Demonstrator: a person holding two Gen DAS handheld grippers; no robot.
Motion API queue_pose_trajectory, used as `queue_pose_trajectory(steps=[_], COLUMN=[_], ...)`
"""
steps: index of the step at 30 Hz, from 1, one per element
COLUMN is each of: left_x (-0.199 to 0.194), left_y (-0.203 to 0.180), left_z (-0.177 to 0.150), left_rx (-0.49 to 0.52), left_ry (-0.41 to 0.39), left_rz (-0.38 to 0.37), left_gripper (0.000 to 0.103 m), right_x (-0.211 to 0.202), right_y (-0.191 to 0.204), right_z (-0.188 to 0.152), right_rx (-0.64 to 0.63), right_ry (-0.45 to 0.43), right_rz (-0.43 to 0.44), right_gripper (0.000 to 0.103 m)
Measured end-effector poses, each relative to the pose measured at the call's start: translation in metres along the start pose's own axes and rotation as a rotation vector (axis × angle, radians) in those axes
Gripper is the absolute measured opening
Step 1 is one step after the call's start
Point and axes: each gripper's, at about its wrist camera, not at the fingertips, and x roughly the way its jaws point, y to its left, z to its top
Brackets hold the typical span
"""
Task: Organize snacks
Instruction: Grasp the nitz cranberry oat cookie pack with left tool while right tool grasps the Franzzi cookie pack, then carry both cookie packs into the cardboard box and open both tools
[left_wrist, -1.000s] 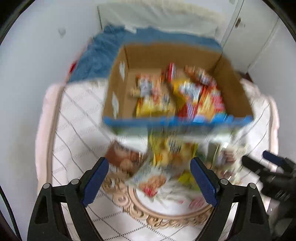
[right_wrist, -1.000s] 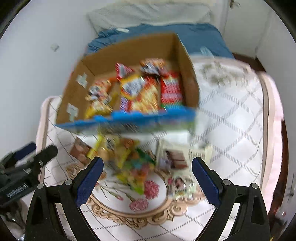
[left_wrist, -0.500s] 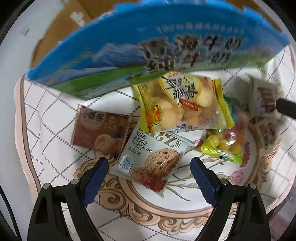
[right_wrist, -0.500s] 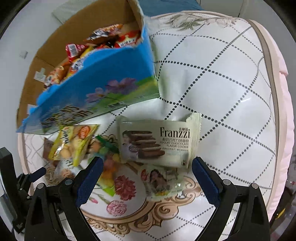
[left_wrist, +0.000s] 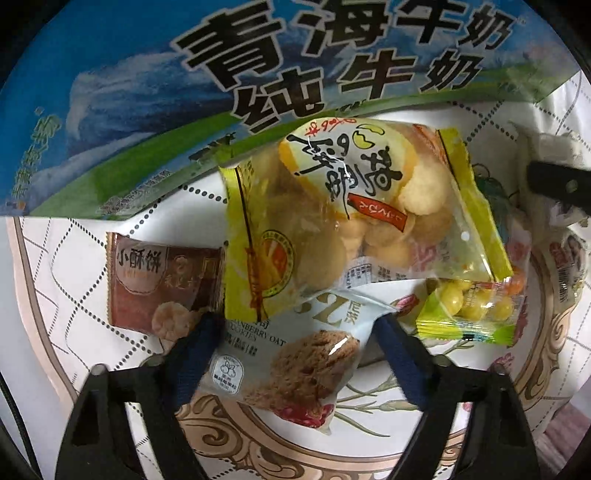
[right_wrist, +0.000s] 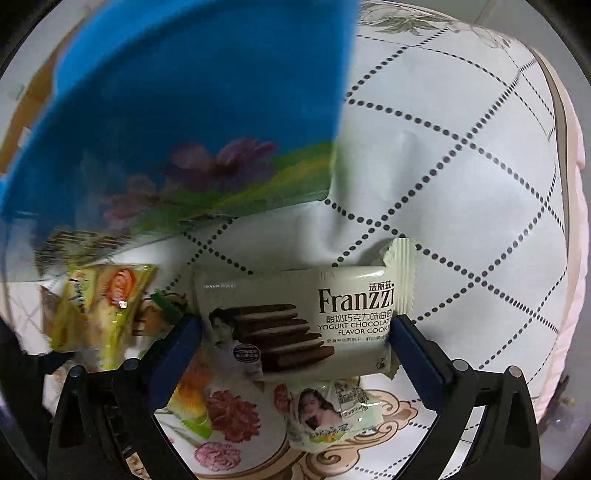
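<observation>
My left gripper (left_wrist: 299, 328) is open, its blue fingers straddling a white oat cookie packet (left_wrist: 291, 365) on the patterned cloth. A yellow biscuit bag (left_wrist: 351, 218) lies just beyond it, a brown biscuit packet (left_wrist: 155, 280) to its left, a green candy bag (left_wrist: 469, 314) to its right. My right gripper (right_wrist: 295, 328) is open, its fingers on either side of a Franzzi chocolate cookie packet (right_wrist: 295, 317). A smaller pale snack packet (right_wrist: 328, 417) lies below it. The blue milk carton box (left_wrist: 184, 92) stands close behind; it also shows in the right wrist view (right_wrist: 184, 110).
The snacks lie on a white quilted cloth (right_wrist: 461, 166) with a floral medallion. The box wall is very near both grippers. The other gripper's black finger (left_wrist: 557, 188) shows at the right edge of the left wrist view. The cloth's pink edge (right_wrist: 572, 240) is at the right.
Both grippers have moved down and forward towards the snacks. The box now fills the upper view. The left fingers now flank the oat cookie packet, the right fingers the Franzzi packet.
</observation>
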Motion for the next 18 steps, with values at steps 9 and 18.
queue_pose_trajectory(steps=[9, 18], left_x=[-0.008, -0.023], left_y=[0.023, 0.030], left_z=[-0.031, -0.088], left_rx=[-0.155, -0.297], left_ry=[-0.004, -0.043], left_rz=[-0.064, -0.136], left_gripper=[0.074, 0.073], right_x=[-0.006, -0.025], right_y=[0.005, -0.017], right_z=[-0.018, -0.062], right_rx=[-0.098, -0.084], right_ry=[-0.067, -0.107], right_rz=[-0.029, 0.026], right_gripper=[0.092, 0.092])
